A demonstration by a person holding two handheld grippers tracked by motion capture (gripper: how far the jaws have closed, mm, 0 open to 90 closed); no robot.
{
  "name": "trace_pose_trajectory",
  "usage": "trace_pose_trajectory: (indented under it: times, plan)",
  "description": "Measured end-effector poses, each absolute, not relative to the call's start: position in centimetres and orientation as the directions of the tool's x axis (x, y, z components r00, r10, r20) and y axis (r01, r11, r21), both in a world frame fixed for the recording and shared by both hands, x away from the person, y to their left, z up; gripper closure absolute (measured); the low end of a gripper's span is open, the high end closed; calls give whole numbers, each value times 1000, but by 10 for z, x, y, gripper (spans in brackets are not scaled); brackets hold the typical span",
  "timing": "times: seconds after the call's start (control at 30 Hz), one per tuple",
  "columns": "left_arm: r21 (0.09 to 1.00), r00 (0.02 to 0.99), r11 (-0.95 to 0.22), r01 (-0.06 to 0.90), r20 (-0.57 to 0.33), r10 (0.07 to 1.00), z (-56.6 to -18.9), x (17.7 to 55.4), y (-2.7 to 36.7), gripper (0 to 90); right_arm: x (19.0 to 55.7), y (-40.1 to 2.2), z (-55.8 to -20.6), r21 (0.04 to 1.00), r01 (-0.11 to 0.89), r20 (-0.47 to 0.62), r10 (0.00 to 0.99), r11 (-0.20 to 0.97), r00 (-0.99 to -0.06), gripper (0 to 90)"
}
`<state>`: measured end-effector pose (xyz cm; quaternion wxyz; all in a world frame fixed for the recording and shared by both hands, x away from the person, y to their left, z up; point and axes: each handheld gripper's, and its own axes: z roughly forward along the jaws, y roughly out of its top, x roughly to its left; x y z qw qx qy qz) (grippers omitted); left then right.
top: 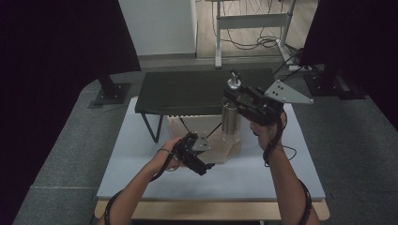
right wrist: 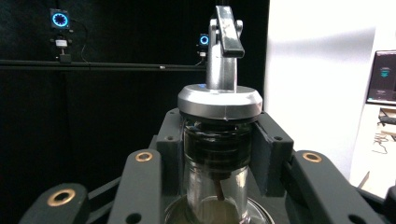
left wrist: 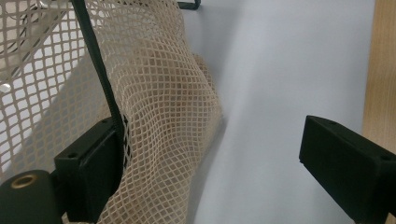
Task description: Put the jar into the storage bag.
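Observation:
A glass bottle (top: 230, 121) with a silver cap and pour spout (right wrist: 224, 51) hangs upright above a beige mesh bag (top: 226, 151). My right gripper (top: 233, 97) is shut on the bottle's neck just under the cap (right wrist: 219, 103), and a dark liquid and a thin tube show inside the glass. My left gripper (top: 205, 160) sits low at the bag's left side, open. In the left gripper view the mesh (left wrist: 159, 107) and its black strap (left wrist: 100, 79) lie against one jaw, while the other jaw stands far off over the white surface.
A low black shelf on thin legs (top: 197, 89) stands behind the bag on a white board (top: 136, 159). The table's wooden front edge (left wrist: 380, 70) is near the left gripper. Black stands and cables are on the floor beyond.

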<state>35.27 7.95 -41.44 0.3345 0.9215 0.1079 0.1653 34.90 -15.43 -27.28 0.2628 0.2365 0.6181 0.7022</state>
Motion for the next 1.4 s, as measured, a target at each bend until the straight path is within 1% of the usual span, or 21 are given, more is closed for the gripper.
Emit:
trace_pose_trajectory:
  times: [0.17,0.43,0.97,1.4]
  plan:
    - [650,924,-755,86,232,305,-414,353,79,89,356,-144,-269,990,-73,22,653,-117,-757,606]
    - [653,924,-753,84,231,304,-413,352,80,89,371,-122,-259,993,-64,17,647,-102,-762,606]
    - [663,926,-744,79,227,301,-413,351,82,89,393,-91,-259,997,-27,26,648,-71,-761,606]
    - [660,924,-747,75,235,301,-412,350,81,88,399,-78,-262,997,-18,31,643,-69,-765,606]
